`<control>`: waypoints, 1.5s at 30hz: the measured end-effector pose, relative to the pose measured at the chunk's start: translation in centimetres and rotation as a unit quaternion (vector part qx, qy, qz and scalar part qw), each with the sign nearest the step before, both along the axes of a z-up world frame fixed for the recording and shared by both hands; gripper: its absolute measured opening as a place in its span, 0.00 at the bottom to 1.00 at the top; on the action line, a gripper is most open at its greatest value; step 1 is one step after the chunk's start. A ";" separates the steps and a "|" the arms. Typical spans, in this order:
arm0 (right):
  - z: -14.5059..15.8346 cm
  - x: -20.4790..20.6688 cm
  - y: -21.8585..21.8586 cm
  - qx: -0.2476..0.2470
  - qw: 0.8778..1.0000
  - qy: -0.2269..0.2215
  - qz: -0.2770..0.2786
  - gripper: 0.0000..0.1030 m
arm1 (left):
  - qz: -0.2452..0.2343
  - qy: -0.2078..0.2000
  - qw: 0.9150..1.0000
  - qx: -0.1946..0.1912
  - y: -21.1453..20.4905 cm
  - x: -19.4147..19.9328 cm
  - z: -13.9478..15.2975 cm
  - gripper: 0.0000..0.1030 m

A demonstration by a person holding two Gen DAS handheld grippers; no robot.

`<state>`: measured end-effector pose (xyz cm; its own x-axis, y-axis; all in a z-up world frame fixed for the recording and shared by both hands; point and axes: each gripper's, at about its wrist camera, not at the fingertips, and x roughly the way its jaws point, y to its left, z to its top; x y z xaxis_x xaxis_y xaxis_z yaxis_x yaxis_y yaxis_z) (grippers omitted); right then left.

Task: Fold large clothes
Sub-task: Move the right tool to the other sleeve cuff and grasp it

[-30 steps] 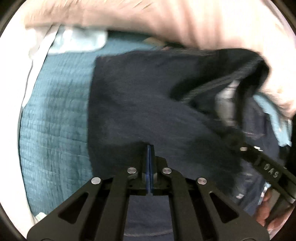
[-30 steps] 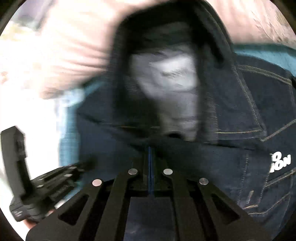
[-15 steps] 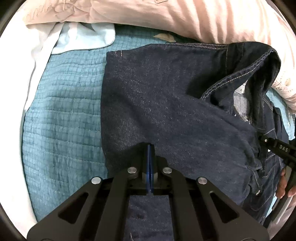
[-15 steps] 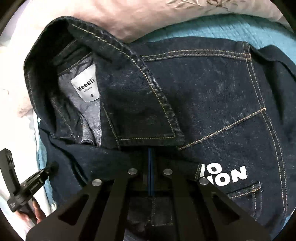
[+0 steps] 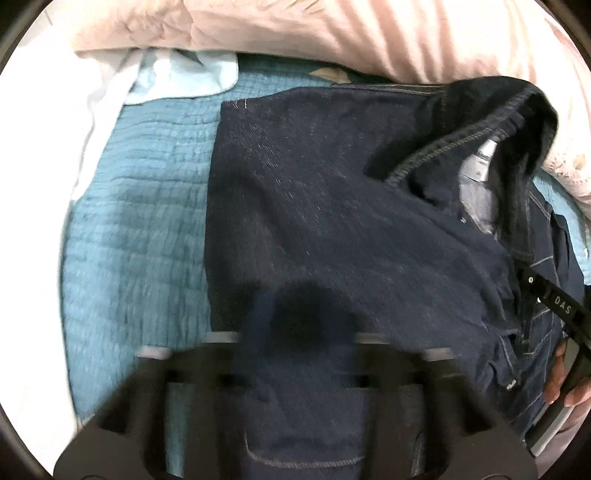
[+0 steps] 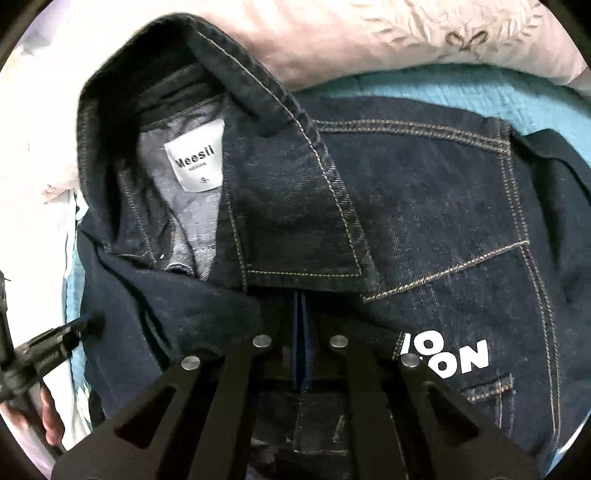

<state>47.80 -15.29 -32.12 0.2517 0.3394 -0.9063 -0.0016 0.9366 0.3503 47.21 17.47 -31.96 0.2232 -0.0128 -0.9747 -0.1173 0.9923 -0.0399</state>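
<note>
A dark blue denim jacket (image 5: 332,206) lies on a teal quilt (image 5: 140,221). In the right wrist view the jacket (image 6: 424,221) shows its collar, a white neck label (image 6: 197,162) and white lettering (image 6: 447,358). My left gripper (image 5: 295,325) is smeared by motion over the jacket's near edge, and its jaws look spread apart. My right gripper (image 6: 301,314) is shut on the jacket fabric just below the collar flap. Each gripper shows at the edge of the other's view, the right (image 5: 554,306) and the left (image 6: 55,339).
A pink duvet (image 5: 332,33) lies along the far side of the bed and also shows in the right wrist view (image 6: 369,44). A white sheet (image 5: 74,110) and a pale blue cloth (image 5: 184,74) lie at the far left.
The left gripper's jaws, shut half a second ago, are now blurred and spreading apart. The jacket has settled flat on the quilt. The right gripper stays shut on the denim.
</note>
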 end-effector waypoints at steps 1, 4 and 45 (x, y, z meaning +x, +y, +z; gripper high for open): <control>0.2 -0.2 -0.1 0.006 1.000 0.004 -0.005 0.12 | -0.002 -0.019 1.000 0.008 -0.6 -0.7 1.0 0.63; 2.3 -1.7 -1.1 0.032 0.999 -0.010 -0.018 0.55 | -0.016 -0.025 0.999 0.040 -2.3 -2.2 2.7 0.71; 11.7 -16.1 -34.0 0.005 0.960 -0.089 -0.265 0.87 | -0.102 -0.016 0.992 -0.078 -32.7 -5.0 6.4 0.58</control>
<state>31.71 -49.33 -20.38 0.5417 0.1293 -0.8305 0.4133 0.8194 0.3971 42.25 -15.19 -25.53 0.2317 -0.2120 -0.9494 0.0896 0.9765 -0.1962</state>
